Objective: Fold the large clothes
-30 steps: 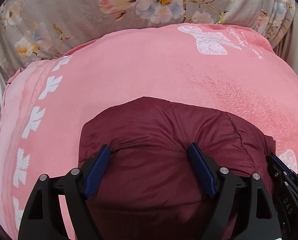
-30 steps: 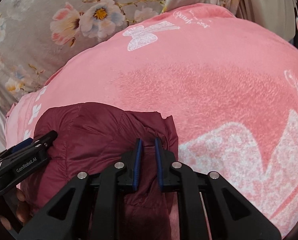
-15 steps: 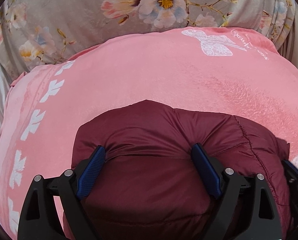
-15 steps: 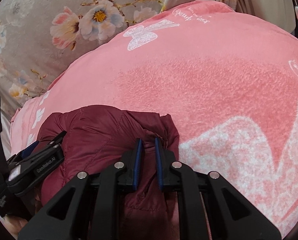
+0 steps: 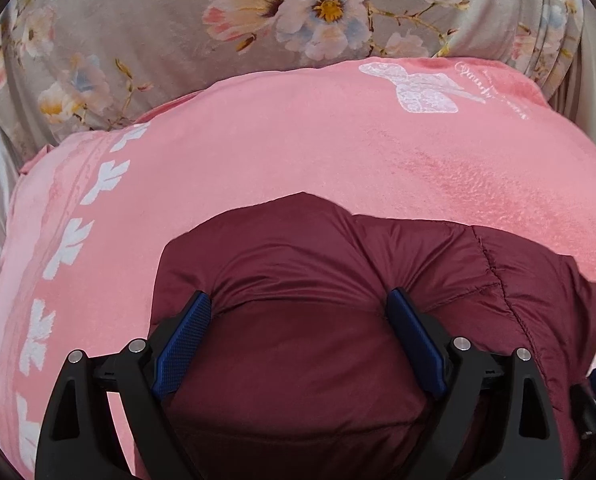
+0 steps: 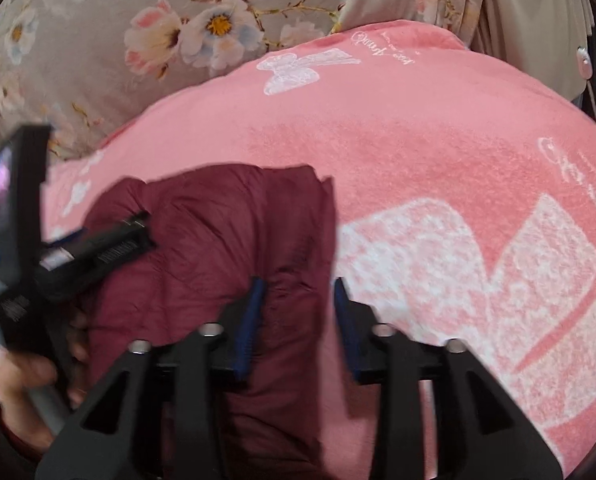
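Note:
A dark maroon puffer garment (image 5: 321, 280) lies folded into a compact bundle on a pink blanket (image 5: 298, 140). My left gripper (image 5: 301, 312) is open, its blue pads pressed on either side of a puffy bulge of the garment. In the right wrist view the garment (image 6: 218, 248) sits left of centre, and my right gripper (image 6: 298, 300) is open over its right edge, one finger on the fabric, the other over the blanket (image 6: 437, 160). The left gripper's body (image 6: 78, 252) rests on the bundle's left side, held by a hand.
The pink blanket has white butterfly prints (image 6: 477, 272) and a leaf border (image 5: 70, 240). A grey floral bedsheet (image 5: 178, 40) lies beyond it. A beige curtain or wall (image 6: 537, 20) stands at the far right.
My right gripper has opened and let go of the garment's right edge. The left gripper stays open on the bundle and has drawn back slightly. The right view is blurred with motion.

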A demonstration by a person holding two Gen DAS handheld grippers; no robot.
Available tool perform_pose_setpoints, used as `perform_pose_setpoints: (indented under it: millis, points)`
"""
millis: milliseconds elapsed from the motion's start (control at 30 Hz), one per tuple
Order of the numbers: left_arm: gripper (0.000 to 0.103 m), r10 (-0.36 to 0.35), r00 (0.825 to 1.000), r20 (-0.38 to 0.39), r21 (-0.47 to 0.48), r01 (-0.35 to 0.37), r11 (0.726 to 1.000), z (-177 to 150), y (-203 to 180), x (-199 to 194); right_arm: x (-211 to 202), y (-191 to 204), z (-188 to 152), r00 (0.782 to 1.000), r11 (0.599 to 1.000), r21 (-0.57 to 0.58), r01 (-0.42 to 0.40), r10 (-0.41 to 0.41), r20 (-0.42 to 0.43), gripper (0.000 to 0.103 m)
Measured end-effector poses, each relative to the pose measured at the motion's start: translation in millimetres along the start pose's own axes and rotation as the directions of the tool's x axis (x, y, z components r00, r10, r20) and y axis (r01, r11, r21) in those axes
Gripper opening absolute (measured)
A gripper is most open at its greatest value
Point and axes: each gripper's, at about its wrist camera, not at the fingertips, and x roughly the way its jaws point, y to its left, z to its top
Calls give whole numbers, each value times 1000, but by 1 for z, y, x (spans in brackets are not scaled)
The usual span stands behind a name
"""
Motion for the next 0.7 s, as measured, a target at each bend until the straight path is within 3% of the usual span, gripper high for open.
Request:
perform_pose_setpoints:
  millis: [67,167,300,400,500,633,667,700]
  points:
    - [88,-55,998,-4,-38,55,998,-5,12,-16,-7,-20,-8,998,995,80,-53,55,-27,50]
    - [88,-128,992,-15,-103,126,987,-17,39,-41,-21,-31,-13,997,992,105,-70,73,-31,53]
    - [88,-150,987,-66,-171,137,976,-34,74,-52,-22,-35,-15,985,977,160,-140,155,-81,53]
    - [88,-239,966,-103,-281,203,938,-50,98,-50,-16,-36,-19,962,948,231,-219,250,-112,53]
    - [88,-355,927,-121,-401,281,872,-67,116,-41,-7,-34,-20,932,919,266,-291,335,-139,55]
    - [87,-534,839,-101,-538,406,739,-86,126,-26,2,-34,-20,906,893,290,-344,397,-147,56]
    - [87,-562,821,-102,-551,424,719,-89,124,-22,3,-35,-20,899,886,295,-358,412,-148,56]
    - [88,-564,819,-100,-549,428,718,-90,122,-23,6,-35,-19,890,878,301,-373,430,-149,56]
